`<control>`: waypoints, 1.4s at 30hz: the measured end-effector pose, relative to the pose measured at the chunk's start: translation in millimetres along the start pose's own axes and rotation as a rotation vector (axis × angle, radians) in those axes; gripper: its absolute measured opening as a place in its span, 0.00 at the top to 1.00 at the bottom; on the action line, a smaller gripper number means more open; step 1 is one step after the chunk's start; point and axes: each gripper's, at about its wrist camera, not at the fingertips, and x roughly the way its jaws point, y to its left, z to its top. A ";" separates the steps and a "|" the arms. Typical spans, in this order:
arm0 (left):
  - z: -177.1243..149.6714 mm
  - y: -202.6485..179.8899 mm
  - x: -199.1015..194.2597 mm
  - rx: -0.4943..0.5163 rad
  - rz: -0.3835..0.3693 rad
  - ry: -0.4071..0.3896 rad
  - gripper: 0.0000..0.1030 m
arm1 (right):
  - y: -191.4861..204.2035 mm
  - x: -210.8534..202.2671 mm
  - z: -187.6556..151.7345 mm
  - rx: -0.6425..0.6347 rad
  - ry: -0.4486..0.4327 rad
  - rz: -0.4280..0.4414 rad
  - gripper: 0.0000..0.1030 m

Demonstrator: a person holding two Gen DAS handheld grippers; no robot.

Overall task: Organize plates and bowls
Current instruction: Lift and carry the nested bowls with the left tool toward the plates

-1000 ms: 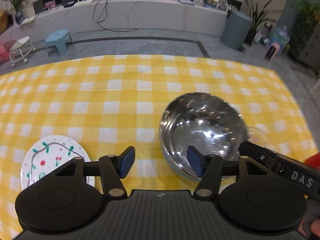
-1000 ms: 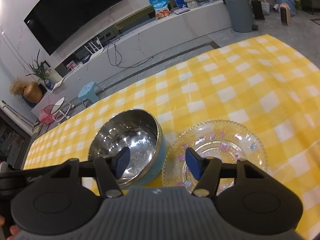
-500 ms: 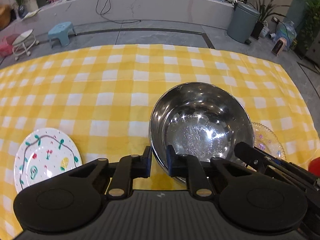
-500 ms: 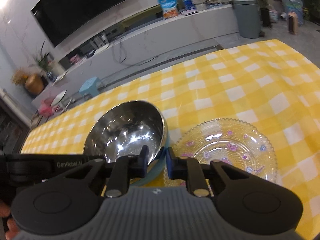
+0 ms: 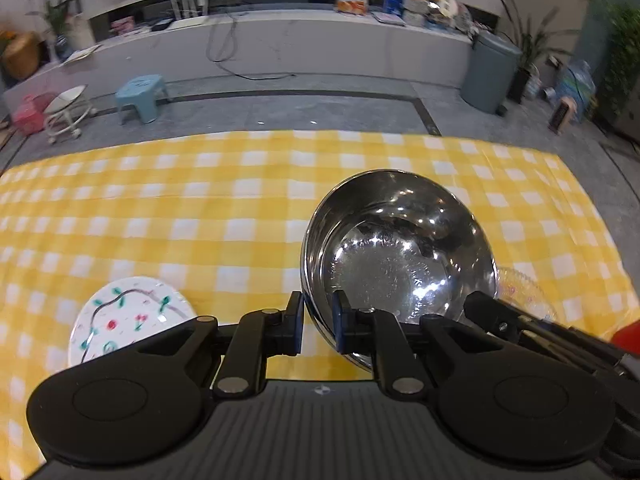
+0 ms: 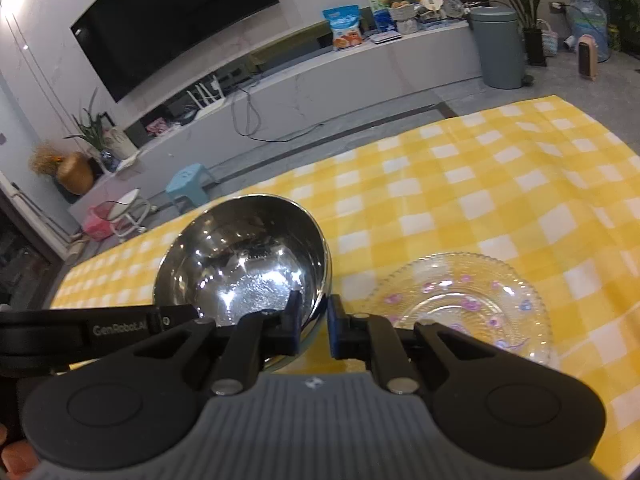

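A shiny steel bowl (image 5: 400, 256) stands over the yellow checked tablecloth (image 5: 200, 208). My left gripper (image 5: 318, 324) is shut on its near left rim, one pad inside the bowl and one outside. My right gripper (image 6: 314, 324) pinches the bowl (image 6: 244, 256) at its near right rim, and its jaws are closing with the wall between them. A clear glass plate with pink hearts (image 6: 460, 312) lies just right of the bowl. A white plate painted with flowers (image 5: 128, 316) lies to the left, apart from the bowl.
The cloth's far edge (image 5: 320, 134) drops to a grey floor with a blue stool (image 5: 140, 96) and a grey bin (image 5: 492, 76). A hand (image 6: 16, 456) shows at the lower left. Bare cloth stretches behind the bowl.
Both grippers went from wide open to closed on the bowl's near rim. The left wrist view has risen a little, and the bowl looks tilted up.
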 end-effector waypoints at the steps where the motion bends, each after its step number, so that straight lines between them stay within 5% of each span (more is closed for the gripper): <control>1: -0.3 1.9 -5.5 -0.014 -0.002 -0.011 0.85 | 2.4 -2.1 0.4 -0.003 -0.002 0.001 0.91; 18: -30.3 53.4 -125.9 -0.153 0.094 -0.147 0.86 | 70.0 -80.2 -10.4 -0.040 0.009 0.220 0.93; 28: -69.2 81.4 -168.2 -0.212 0.019 -0.157 0.86 | 104.8 -146.2 -28.7 -0.113 -0.022 0.222 0.93; 42: -116.6 92.3 -196.1 -0.123 -0.057 -0.117 0.84 | 93.1 -183.0 -85.3 -0.041 0.033 0.225 0.93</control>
